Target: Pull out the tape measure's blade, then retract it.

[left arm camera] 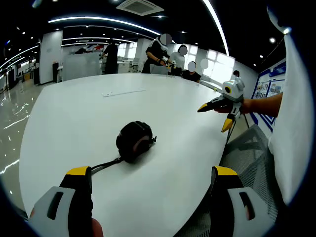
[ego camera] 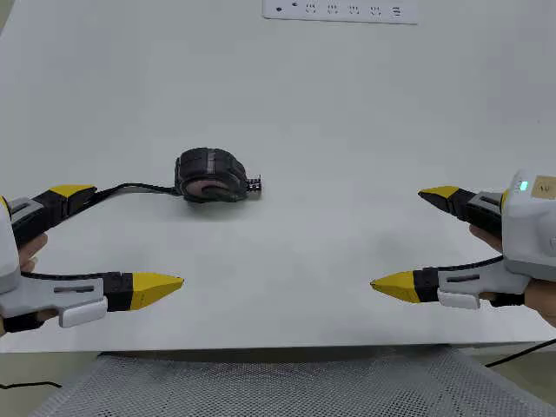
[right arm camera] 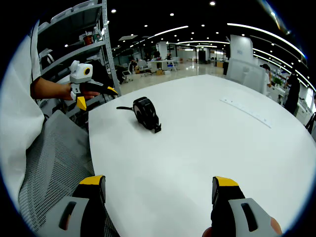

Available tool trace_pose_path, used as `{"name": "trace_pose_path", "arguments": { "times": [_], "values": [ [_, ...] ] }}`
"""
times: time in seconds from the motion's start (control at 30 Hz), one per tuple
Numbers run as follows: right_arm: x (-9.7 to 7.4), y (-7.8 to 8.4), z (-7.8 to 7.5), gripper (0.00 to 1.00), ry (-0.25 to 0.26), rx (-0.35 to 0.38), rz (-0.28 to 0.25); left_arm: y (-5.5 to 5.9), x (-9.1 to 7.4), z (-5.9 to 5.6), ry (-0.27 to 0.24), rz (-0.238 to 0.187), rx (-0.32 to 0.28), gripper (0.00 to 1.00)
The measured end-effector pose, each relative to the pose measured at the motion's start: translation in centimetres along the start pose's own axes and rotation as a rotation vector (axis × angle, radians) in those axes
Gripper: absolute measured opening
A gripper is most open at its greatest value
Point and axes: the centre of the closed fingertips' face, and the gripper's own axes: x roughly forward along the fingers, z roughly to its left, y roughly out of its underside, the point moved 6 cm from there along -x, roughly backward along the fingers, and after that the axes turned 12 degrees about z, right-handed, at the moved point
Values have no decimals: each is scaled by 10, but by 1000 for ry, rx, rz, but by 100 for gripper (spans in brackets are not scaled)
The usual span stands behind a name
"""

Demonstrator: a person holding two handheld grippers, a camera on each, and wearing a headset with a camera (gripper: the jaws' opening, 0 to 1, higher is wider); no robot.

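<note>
A black tape measure [ego camera: 210, 175] lies on the white table [ego camera: 347, 113], its blade tip pointing right and a black strap [ego camera: 130, 187] trailing left. The blade is inside the case. My left gripper [ego camera: 135, 239] is open at the table's left front, a short way from the case [left arm camera: 134, 140]. My right gripper [ego camera: 408, 239] is open at the right front, farther from the tape measure [right arm camera: 146, 113]. Nothing sits between either pair of jaws. In the left gripper view my right gripper [left arm camera: 217, 116] hangs over the table's edge, and my left gripper [right arm camera: 94, 96] shows in the right gripper view.
A white power strip [ego camera: 339, 9] lies at the table's far edge. A grey mesh chair [ego camera: 287, 387] stands below the near edge. People stand at the far side of the room [left arm camera: 163, 54]. Metal shelving [right arm camera: 79, 44] rises behind the left hand.
</note>
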Motion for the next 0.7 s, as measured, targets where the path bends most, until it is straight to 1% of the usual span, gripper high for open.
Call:
{"name": "trace_pose_path", "arguments": {
  "times": [0.1,0.2,0.27,0.3,0.43,0.5,0.57,0.6,0.67,0.7],
  "values": [
    [1,-2,-1,93,6,-3,-12,0,0,0,1,-1,-1,99],
    [1,-3,-2,94,8,1,-15,0,0,1,-1,0,-2,99],
    [1,-4,-3,94,10,-3,-19,0,0,2,-2,0,-5,99],
    [2,-4,-2,93,2,-2,-19,0,1,2,2,1,-12,99],
    [3,-4,-4,91,2,0,-19,-1,0,4,-4,-5,-8,98],
    [3,-4,-5,91,6,1,-19,-1,1,5,0,-2,-11,94],
    [4,-4,-5,91,0,3,-15,0,2,5,9,7,-15,90],
    [4,-4,-7,91,13,-5,-15,1,2,4,11,13,-9,87],
    [5,-4,-7,91,5,2,-15,0,3,4,16,18,-1,85],
    [5,-4,-8,91,9,-1,-13,0,4,4,19,20,1,84]
  ]
}}
